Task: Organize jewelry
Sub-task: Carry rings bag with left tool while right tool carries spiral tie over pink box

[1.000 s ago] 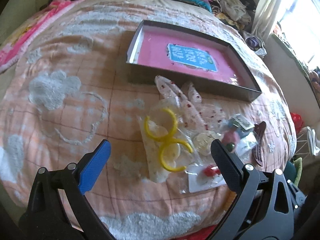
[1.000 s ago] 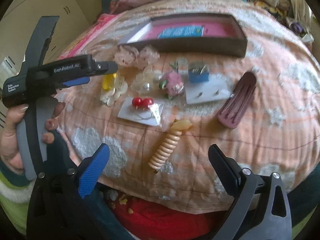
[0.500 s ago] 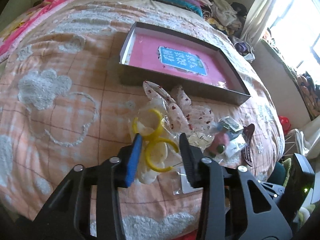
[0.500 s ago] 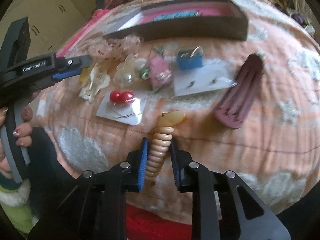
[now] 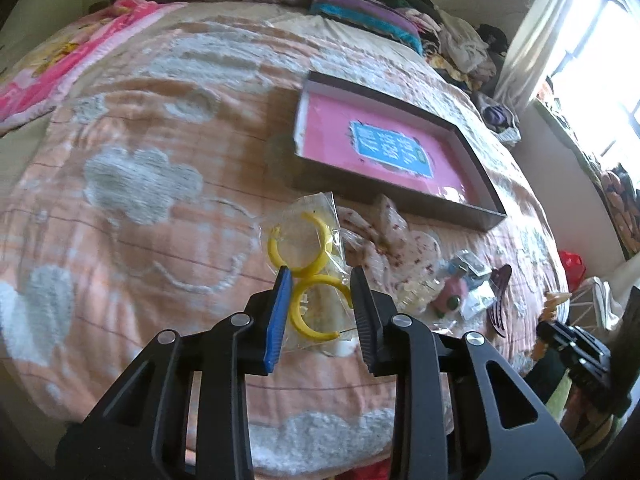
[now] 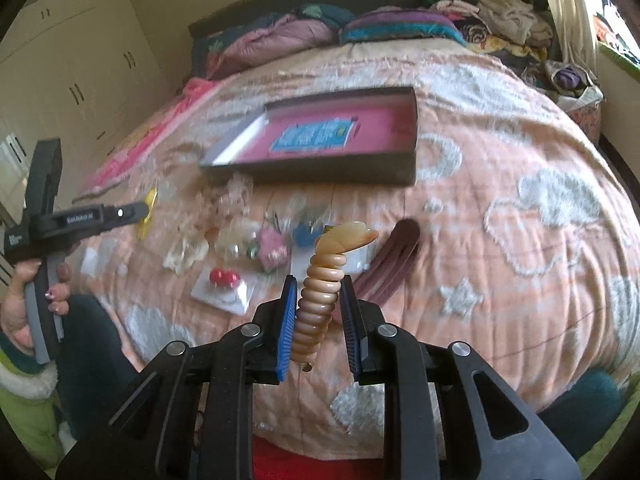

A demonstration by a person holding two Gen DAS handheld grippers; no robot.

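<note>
Jewelry pieces mostly lie loose on the peach quilted bedspread (image 6: 500,160), mid-frame in the right view: red bead earrings on a white card (image 6: 224,278), a maroon hair comb (image 6: 394,264), a pink pompom (image 6: 272,250). The dark shallow box with pink lining (image 6: 400,120) above them looks unfilled, so sorting has barely begun. The left gripper (image 5: 320,300) pinches a clear bag of yellow hoop earrings (image 5: 304,248); the right gripper (image 6: 318,312) clamps a ribbed amber hair clip (image 6: 324,280), both narrow.

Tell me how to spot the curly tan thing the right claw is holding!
Find the dark shallow box with a pink bottom on the peach quilted bedspread. In front of it, the right gripper pinches a tan ribbed spiral hair clip. It alone is coiled like a spring, with a flat amber tip.
</note>
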